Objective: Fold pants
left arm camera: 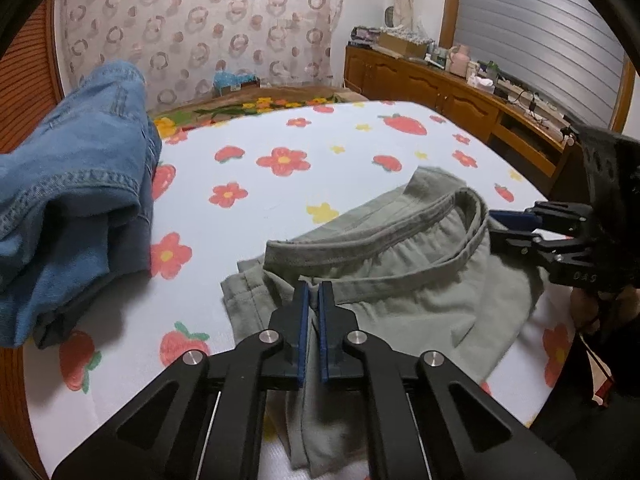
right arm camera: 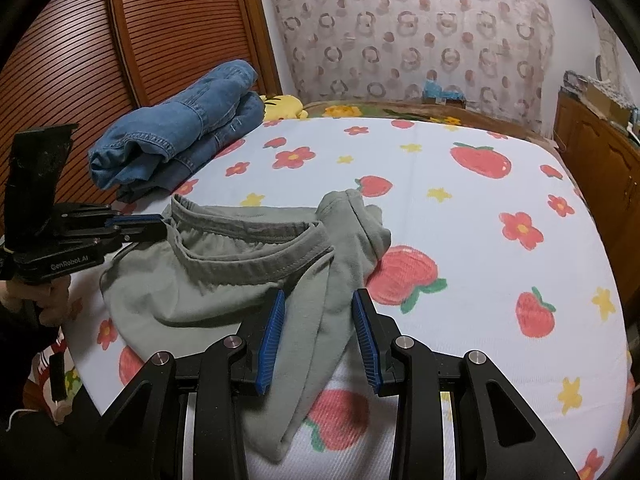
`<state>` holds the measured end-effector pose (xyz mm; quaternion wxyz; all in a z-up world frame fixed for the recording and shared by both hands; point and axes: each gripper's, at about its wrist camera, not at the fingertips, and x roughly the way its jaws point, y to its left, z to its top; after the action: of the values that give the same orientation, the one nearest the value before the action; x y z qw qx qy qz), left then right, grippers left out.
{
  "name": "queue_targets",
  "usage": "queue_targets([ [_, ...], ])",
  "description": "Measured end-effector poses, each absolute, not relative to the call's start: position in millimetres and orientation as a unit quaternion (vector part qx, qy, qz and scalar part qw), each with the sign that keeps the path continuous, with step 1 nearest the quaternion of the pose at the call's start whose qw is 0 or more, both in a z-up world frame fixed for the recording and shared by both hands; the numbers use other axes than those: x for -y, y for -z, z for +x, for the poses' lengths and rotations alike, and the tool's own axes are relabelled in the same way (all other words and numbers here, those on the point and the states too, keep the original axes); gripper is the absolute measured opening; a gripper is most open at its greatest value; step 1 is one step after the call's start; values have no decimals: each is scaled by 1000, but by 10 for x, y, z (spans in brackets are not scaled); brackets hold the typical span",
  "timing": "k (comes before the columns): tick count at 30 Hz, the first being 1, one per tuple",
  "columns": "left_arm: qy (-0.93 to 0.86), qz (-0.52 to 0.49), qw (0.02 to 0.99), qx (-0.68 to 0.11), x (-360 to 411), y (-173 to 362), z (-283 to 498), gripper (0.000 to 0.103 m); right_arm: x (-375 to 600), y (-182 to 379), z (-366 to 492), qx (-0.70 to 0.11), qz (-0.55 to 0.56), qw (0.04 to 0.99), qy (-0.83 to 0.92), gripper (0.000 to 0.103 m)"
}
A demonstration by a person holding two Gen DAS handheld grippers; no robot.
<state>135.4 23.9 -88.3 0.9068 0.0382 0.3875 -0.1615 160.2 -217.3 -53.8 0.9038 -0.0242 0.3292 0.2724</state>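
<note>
Scene: a bed [right arm camera: 460, 216] under a white sheet printed with red flowers and strawberries, a patterned curtain [right arm camera: 400, 32] behind it
Pants: grey-green pants [right arm camera: 208, 280] lie crumpled near the bed's front edge, the waistband [right arm camera: 256, 252] gaping upward and one leg trailing over the edge toward the viewer
Left claw: the left claw [left arm camera: 314, 286] has its blue pads pressed together on a fold of the pants just below the waistband, a strip of cloth caught between them; in the right wrist view it reaches in from the left and meets the waistband's end [right arm camera: 166, 224]
Right claw: the right claw [right arm camera: 318, 296] stands partly spread, the trailing pant leg lying between its blue pads without being pressed; in the left wrist view it reaches the waistband's far end [left arm camera: 492, 220], where a grip cannot be told
Hand: a person's hand [right arm camera: 48, 296] grips the handle of the left tool
Elsewhere: folded blue jeans [right arm camera: 180, 136] sit piled at the bed's far left, well apart from the pants; a wooden cabinet [left arm camera: 440, 88] with clutter runs along the right wall
</note>
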Motion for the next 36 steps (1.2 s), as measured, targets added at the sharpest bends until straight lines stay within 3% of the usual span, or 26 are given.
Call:
queue_targets([
  [10, 114, 15, 925, -363, -354, 675, 1509, 5, 2203, 543, 1593, -328, -16, 905, -270, 37],
  [22, 98, 9, 916, -390, -357, 875, 1678, 5, 2232, 540, 1603, -329, -10, 905, -271, 37],
  [26, 101, 2, 914, -393, -391, 880, 1631, 22, 2242, 496, 1633, -330, -10, 905, -269, 37],
  [30, 112, 4, 916, -386, -375, 867, 1558, 48, 2221, 390, 1644, -322, -17, 906, -273, 37],
  [36, 117, 3, 915, -387, -344, 907, 1517, 49, 2095, 300, 1768, -323, -38, 900, -291, 37],
])
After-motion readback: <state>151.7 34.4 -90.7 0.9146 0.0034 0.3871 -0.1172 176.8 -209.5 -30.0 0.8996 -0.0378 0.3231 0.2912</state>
